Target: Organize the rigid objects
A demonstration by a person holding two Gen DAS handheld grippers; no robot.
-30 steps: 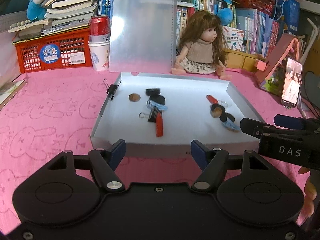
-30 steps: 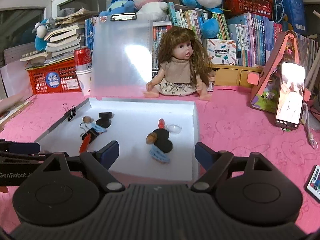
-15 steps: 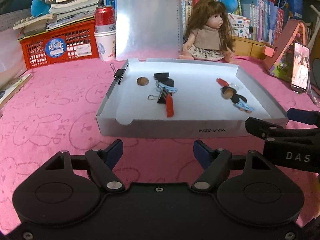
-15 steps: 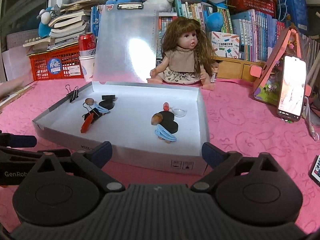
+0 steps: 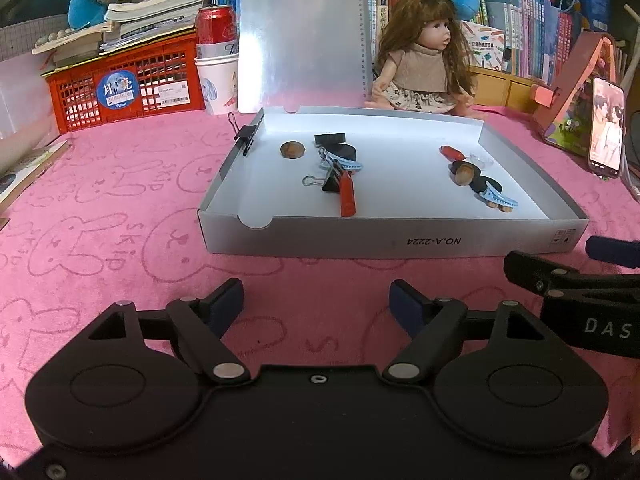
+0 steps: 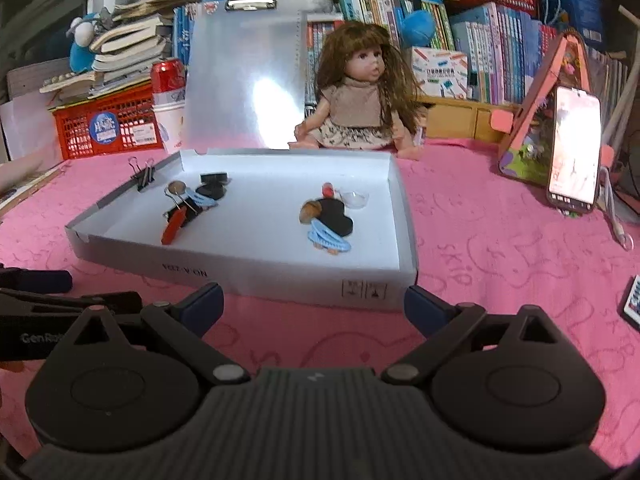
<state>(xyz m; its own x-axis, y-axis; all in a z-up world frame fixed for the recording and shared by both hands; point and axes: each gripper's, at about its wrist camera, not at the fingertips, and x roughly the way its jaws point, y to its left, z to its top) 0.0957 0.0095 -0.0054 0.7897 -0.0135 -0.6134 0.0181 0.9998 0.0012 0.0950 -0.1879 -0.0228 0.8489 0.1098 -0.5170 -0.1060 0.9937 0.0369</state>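
A shallow white cardboard tray (image 5: 436,242) with low folded walls and a semicircular thumb notch cut in its near-left corner lies at mid-frame on a pink terry cloth (image 5: 100,216) printed with faint rabbit outlines. Its smooth floor carries two loose clusters. Left of centre: a round brown disc (image 5: 292,149), flat black pieces (image 5: 330,139), a pale blue toothed hair clip (image 5: 343,163), a black binder clip with wire loops (image 5: 326,182) and a glossy red bar (image 5: 347,198). Right of centre: a short red cylinder (image 5: 452,153), a clear shallow cap (image 5: 481,159), a brown knob on black pieces (image 5: 464,174) and a second blue hair clip (image 5: 499,199). Another black binder clip (image 5: 247,136) grips the tray's left wall.

The left gripper (image 5: 316,304), matte black with blue padded tips, hovers low over the cloth just short of the tray's near wall; its jaws have just been opening and stand well apart with nothing between them. The right gripper (image 6: 314,305) sits before the tray's near-right corner in its own view, jaws spread very wide, having just opened, also empty.

Bare white floor separates the two clusters, and open cloth runs along the tray's left and right sides. Behind the tray, in the upper frame, a frosted clipboard (image 5: 302,36), a doll (image 5: 420,64) and a red mesh crate (image 5: 128,80) close off the far edge
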